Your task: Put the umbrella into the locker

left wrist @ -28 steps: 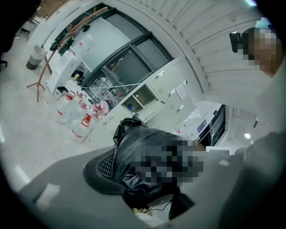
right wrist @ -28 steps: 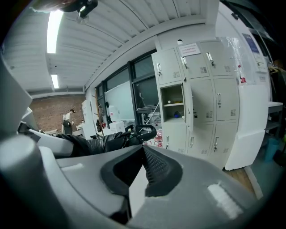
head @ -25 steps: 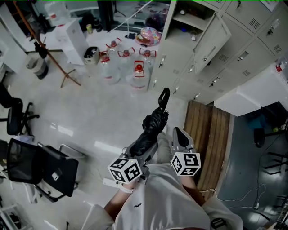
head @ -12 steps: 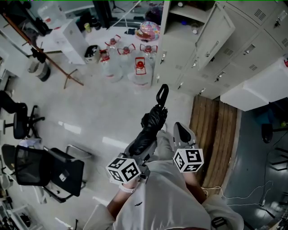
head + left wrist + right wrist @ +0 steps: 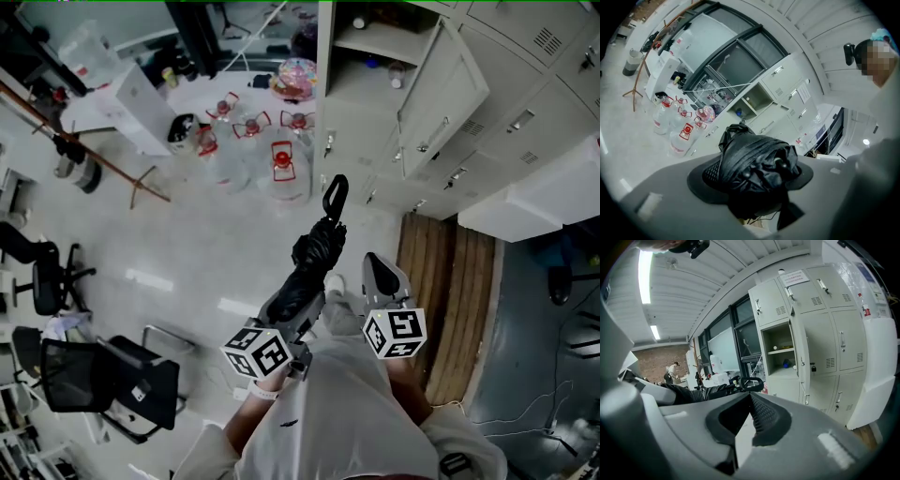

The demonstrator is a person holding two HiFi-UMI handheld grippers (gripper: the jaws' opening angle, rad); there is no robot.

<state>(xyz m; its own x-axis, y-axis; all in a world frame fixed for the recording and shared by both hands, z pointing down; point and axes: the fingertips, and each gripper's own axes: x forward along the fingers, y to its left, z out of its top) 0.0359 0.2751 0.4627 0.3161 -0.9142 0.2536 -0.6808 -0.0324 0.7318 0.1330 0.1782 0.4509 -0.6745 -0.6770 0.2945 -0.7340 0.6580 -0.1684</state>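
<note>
Left gripper [image 5: 298,314] pinches the one umbrella [image 5: 316,262], short of the open locker [image 5: 324,84]; right gripper [image 5: 749,399] has its jaws pressed together, empty. Five jugs [image 5: 282,167] stand left of the locker, its door [image 5: 446,86] to the right.

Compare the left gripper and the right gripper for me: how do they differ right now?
The left gripper is shut on the folded black umbrella, while the right gripper is shut with nothing between its jaws. The left gripper's jaws stand wide around the bundle; the right gripper's meet at the tips. Both are held side by side, pointing toward the lockers.
</note>
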